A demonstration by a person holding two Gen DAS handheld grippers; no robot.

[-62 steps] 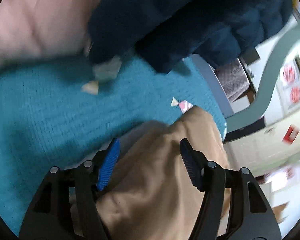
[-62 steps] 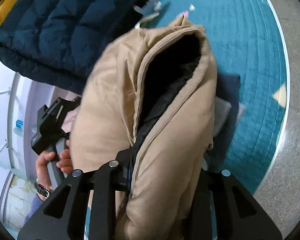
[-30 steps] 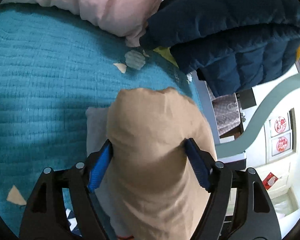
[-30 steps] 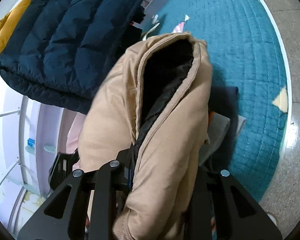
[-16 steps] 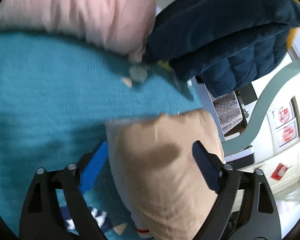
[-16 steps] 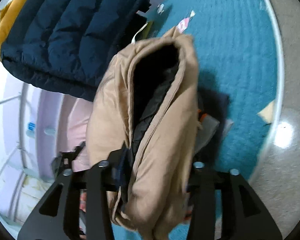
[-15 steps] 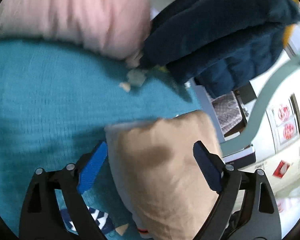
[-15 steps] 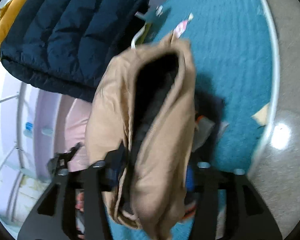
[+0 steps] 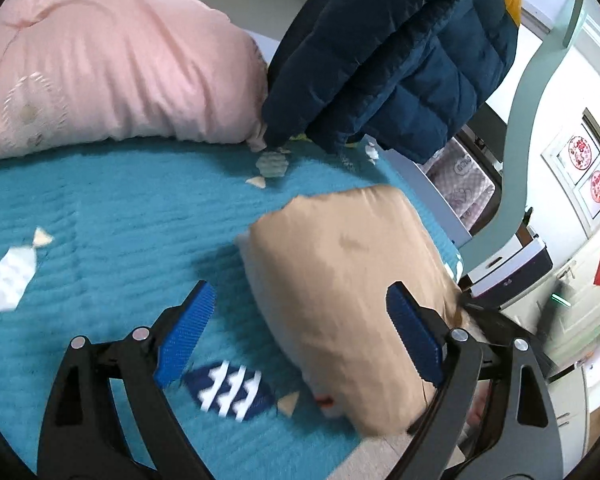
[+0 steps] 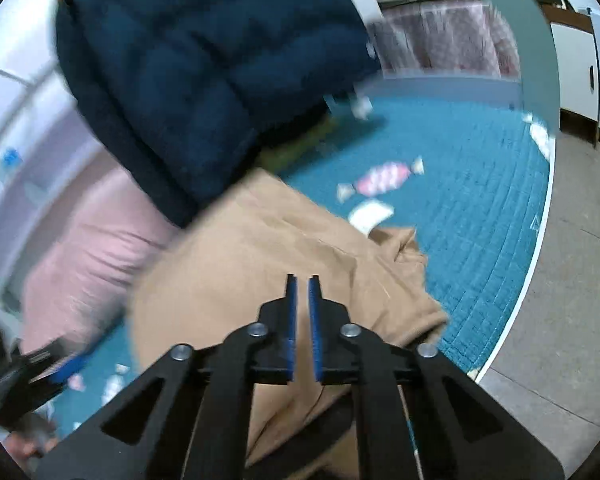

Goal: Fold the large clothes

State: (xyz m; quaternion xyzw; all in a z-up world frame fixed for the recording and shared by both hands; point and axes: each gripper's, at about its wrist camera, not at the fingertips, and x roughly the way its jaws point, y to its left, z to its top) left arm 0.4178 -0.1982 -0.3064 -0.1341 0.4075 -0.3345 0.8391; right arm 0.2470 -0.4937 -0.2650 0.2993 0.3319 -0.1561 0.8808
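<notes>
In the left wrist view, the folded tan padded jacket (image 9: 348, 292) lies as a thick bundle on the teal quilted mat (image 9: 100, 216), near its edge. The left gripper (image 9: 300, 320) stands spread wide; its blue ribbed pads are on both sides of the bundle's near part, and neither visibly presses the cloth. Behind are a pink soft pillow (image 9: 100, 72) and a navy puffy down jacket (image 9: 392, 52), which hangs over the mat.

In the right wrist view, the tan jacket (image 10: 260, 264) shows a smooth, slightly shiny shell with a ribbed hem at the right side. The right gripper (image 10: 302, 296) hovers over it with the jaws almost pressed together, a thin gap between them and nothing inside.

I judge that the jacket is light, soft and springy, so the fold can open again. The smooth shell may slip; the ribbed hem or a thick folded edge is a better hold.
</notes>
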